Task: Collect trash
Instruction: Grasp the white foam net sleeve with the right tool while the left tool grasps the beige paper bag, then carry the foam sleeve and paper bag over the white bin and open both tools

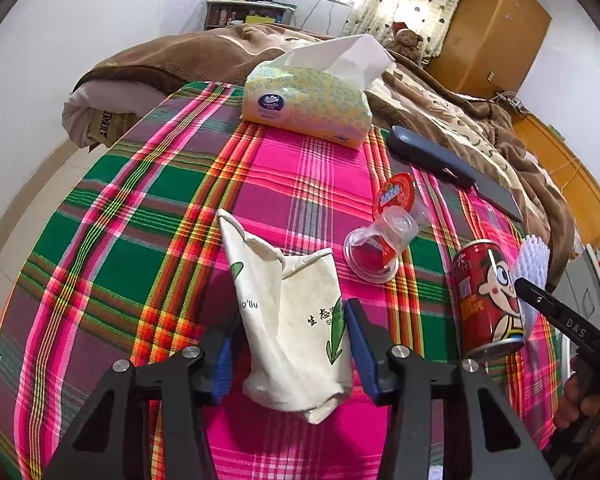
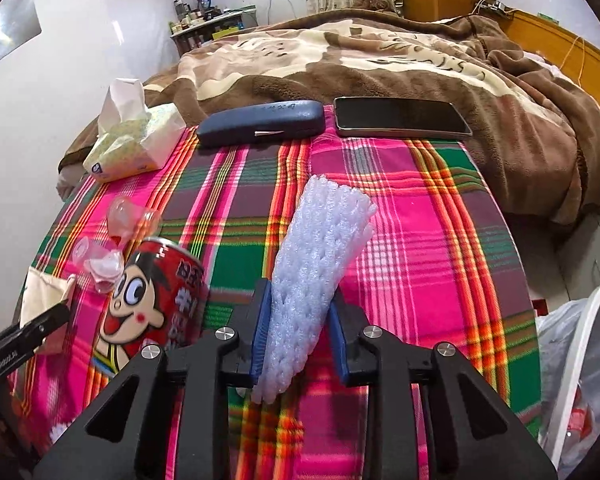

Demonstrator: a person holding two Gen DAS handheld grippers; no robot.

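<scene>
- Plaid cloth [image 1: 140,216] in pink, green and orange covers the bed.
- Left hand-held gripper [image 1: 292,344] is clamped on a crumpled cream paper bag [image 1: 288,320], blue pads pressing both sides.
- Right hand-held gripper [image 2: 300,332] squeezes a white foam fruit net [image 2: 312,264].
- Red drink can [image 1: 484,300] stands between them, beside clear jelly cups [image 1: 380,248].
- Tissue pack [image 1: 308,104], glasses case [image 2: 260,122] and phone [image 2: 400,116] lie at the cloth's far edge.

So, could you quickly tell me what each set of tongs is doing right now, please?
Left tongs: closed on the crumpled paper bag.
Right tongs: closed on the white foam net sleeve.
</scene>
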